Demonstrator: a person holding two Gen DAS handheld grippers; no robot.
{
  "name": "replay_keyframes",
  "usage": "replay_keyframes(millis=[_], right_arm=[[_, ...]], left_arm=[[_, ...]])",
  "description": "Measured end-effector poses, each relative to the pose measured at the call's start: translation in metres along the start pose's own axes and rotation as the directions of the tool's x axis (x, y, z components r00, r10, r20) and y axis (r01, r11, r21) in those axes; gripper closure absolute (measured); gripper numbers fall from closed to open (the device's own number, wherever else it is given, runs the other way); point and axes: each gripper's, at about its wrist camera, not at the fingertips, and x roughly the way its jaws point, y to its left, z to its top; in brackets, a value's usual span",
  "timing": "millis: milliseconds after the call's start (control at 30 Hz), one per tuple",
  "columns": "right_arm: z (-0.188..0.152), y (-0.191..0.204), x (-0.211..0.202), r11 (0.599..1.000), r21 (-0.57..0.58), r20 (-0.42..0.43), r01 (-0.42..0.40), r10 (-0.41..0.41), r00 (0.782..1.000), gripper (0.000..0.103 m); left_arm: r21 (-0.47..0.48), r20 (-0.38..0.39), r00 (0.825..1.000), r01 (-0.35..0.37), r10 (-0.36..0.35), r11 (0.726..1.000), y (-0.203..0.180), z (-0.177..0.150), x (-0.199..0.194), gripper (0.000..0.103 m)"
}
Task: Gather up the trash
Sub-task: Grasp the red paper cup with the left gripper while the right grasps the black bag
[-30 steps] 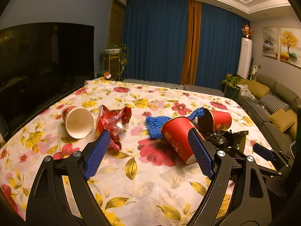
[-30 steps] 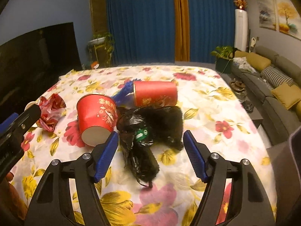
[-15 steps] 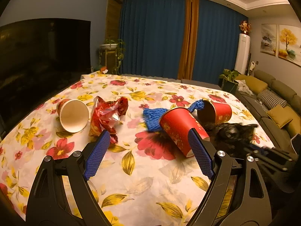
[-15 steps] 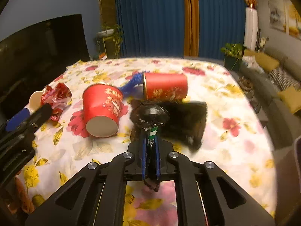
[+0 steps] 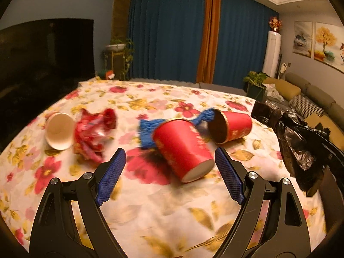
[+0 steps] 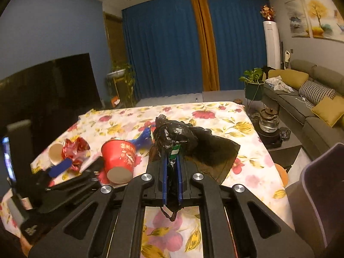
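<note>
Since the earlier frame, right gripper [image 6: 172,177] has clamped and lifted the black trash bag [image 6: 193,142] off the floral table [image 6: 247,172]. Left gripper [image 5: 169,178] hangs open before the nearest red cup [image 5: 182,148], lying on its side. Advice: hold the bag steady, close on the cup's wall gently.

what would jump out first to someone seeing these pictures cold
The black plastic bag clamped in the shut right tongs, held up off the flowered tablecloth. Next, the red paper cup lying on its side straight ahead of the open left tongs, with a second red cup and a blue knitted cloth behind it. Further left lie a crumpled red wrapper and a white-lined cup.
</note>
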Motion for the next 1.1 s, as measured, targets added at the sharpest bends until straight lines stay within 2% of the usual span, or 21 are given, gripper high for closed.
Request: replay_keyframes(millis=[200,267,467,600,633,867,1100], right_arm=[[0.003,-0.014,-0.007,0.998,0.017,0.036,0.053,-0.054,0.998,0.095],[0.003,-0.017,-0.006,0.998,0.028,0.034,0.055,-0.056,0.998,0.095],[0.004,-0.021,-0.007,0.998,0.041,0.037,0.050,-0.052,0.998,0.095],[0.003,-0.020,-0.008,0.998,0.039,0.035,0.047,-0.048,0.998,0.095],[0.003,-0.020,-0.008,0.998,0.038,0.034,0.047,-0.048,0.998,0.095],[0.004,-0.021,-0.008,0.998,0.042,0.028,0.050,-0.051,0.998,0.095],[0.005,-0.022,-0.006,0.998,0.049,0.028,0.049,-0.050,0.998,0.095]], left_arm=[[0.053,-0.059,0.997,-0.039,0.042,0.998,-0.025,0.003,0.031,0.020],[0.041,-0.101,0.994,-0.042,0.046,0.998,-0.025,0.005,0.043,0.020],[0.016,-0.164,0.986,-0.031,0.033,0.999,-0.020,0.007,0.060,0.020],[-0.017,-0.215,0.977,0.000,-0.003,1.000,-0.013,0.005,0.070,0.036],[-0.028,-0.221,0.975,0.009,-0.015,1.000,-0.012,0.005,0.071,0.037],[-0.076,-0.196,0.977,0.073,-0.087,0.994,-0.004,0.004,0.066,0.042],[-0.048,-0.158,0.982,0.095,-0.102,0.994,-0.004,0.002,0.050,0.043]])
